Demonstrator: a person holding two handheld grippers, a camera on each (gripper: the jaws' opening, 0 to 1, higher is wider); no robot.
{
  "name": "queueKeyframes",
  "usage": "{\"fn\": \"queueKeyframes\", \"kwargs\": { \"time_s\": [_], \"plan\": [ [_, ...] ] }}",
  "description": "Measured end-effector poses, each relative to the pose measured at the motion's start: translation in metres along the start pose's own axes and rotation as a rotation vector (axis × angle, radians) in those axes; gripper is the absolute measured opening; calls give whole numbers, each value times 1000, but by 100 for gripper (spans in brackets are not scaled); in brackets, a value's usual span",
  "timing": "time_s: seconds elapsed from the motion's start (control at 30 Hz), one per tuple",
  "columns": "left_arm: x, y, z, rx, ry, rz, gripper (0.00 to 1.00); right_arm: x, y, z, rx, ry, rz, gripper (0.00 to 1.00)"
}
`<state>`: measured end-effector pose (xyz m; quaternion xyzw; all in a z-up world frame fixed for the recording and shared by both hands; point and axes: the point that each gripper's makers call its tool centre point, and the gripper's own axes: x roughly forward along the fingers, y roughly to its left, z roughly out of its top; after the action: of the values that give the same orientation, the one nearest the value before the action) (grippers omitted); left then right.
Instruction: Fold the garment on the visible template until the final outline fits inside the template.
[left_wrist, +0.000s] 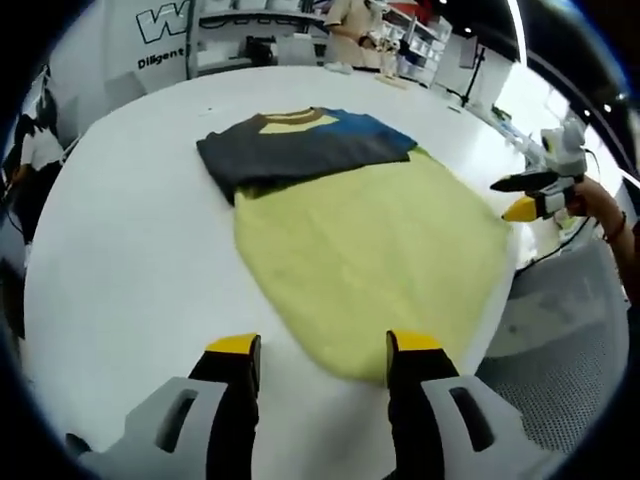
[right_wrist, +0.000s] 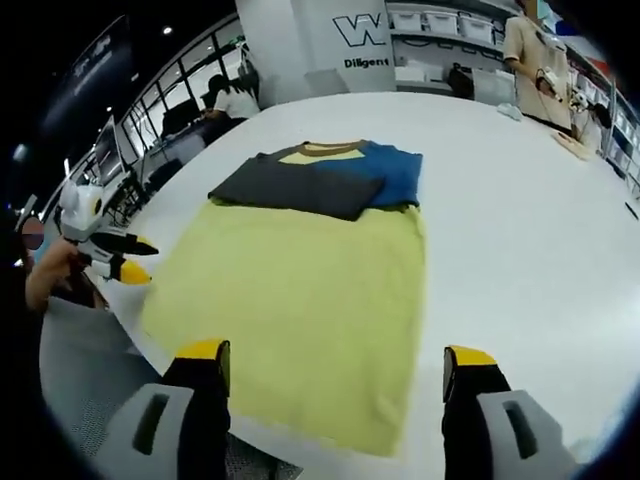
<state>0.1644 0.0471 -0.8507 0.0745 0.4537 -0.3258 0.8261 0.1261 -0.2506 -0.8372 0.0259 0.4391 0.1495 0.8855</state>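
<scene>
The garment (left_wrist: 360, 230), mid-frame on the white worktop (left_wrist: 130, 250), wants both spread, empty claws pinching its near yellow hem evenly before folding.

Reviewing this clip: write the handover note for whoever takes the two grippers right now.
Left gripper: open, empty, at the T-shirt's hem.
Right gripper: open, empty, near the same hem.
T-shirt: yellow body flat on the white table; dark and blue sleeves already folded across the chest.
Template: cannot make one out.
Left: fold the long body up to shorten the outline.
</scene>
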Motion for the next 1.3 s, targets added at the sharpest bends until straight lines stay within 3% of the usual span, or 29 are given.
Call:
{"fn": "queueKeyframes", "kwargs": {
  "time_s": [0.2, 0.63, 0.73, 0.87, 1.1, 1.23, 1.3],
  "plan": [
    [1, -9, -13, -17, 37, -28, 40, -7, -2, -20, -1, 51, -3, 74],
    [2, -17, -16, -71, 24, -54, 29, -14, -8, -37, -5, 98, -29, 56],
    [1, -18, -18, -71, 30, -56, 27, -15, -9, -41, -11, 116, -33, 47],
    [1, -21, -21, -72, 29, -60, 25, -17, -12, -45, -10, 132, -50, 26],
    [3, -17, -23, -86, 28, -43, 16, -18, -18, -52, -19, 164, -80, 11],
    [3, -16, -22, -98, 27, -39, 13, -18, -19, -54, -59, 186, -88, 0],
    [3, -17, -20, -102, 19, -40, 11, -19, -18, -53, -98, 179, -87, 0]
  ]
}}
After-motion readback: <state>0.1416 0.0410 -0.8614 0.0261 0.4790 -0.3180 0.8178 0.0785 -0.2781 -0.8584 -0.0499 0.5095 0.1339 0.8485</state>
